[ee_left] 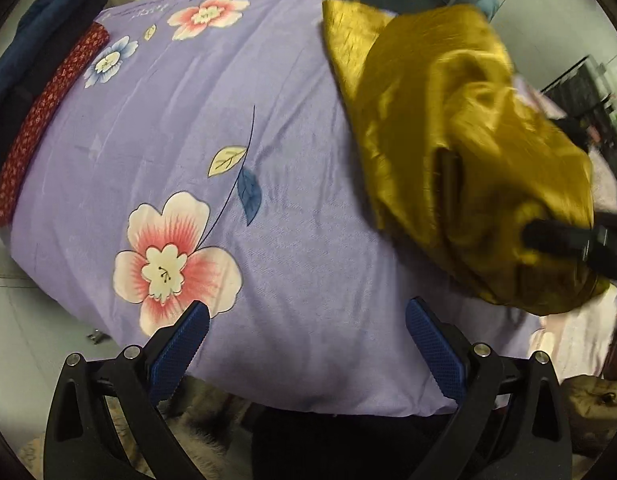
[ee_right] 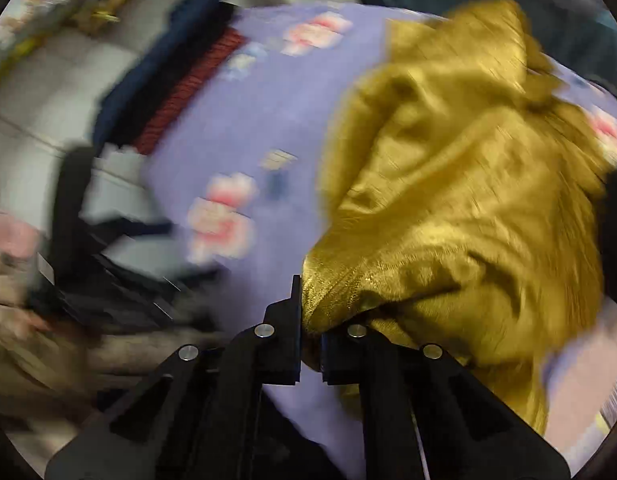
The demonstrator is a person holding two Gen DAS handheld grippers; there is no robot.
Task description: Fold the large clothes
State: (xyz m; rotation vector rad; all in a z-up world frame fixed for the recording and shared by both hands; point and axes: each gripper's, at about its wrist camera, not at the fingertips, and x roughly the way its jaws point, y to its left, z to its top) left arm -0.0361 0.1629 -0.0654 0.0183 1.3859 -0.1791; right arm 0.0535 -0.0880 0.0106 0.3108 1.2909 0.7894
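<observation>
So the gold satin garment [ee_left: 460, 128] is bunched up in a crumpled heap on the right side of the table, sitting on a lilac floral sheet [ee_left: 236, 128] that covers the whole surface. The right gripper [ee_right: 310, 316] has its fingers pinched together on a corner of that gold fabric, right at the near edge of the heap; in the left wrist view you can see that gripper [ee_left: 564, 240] coming in from the right, buried partly in the folds. The right wrist view is pretty smeared, so finer details are hard to make out.

The left gripper [ee_left: 304, 320] is spread wide with nothing between its blue pads [ee_left: 188, 336], hanging over the near edge of the sheet just by a big pink flower print [ee_left: 172, 264].

Over on the far left edge there's a stack of folded clothes: a red patterned piece [ee_left: 48, 120] next to a navy one [ee_left: 40, 36].
</observation>
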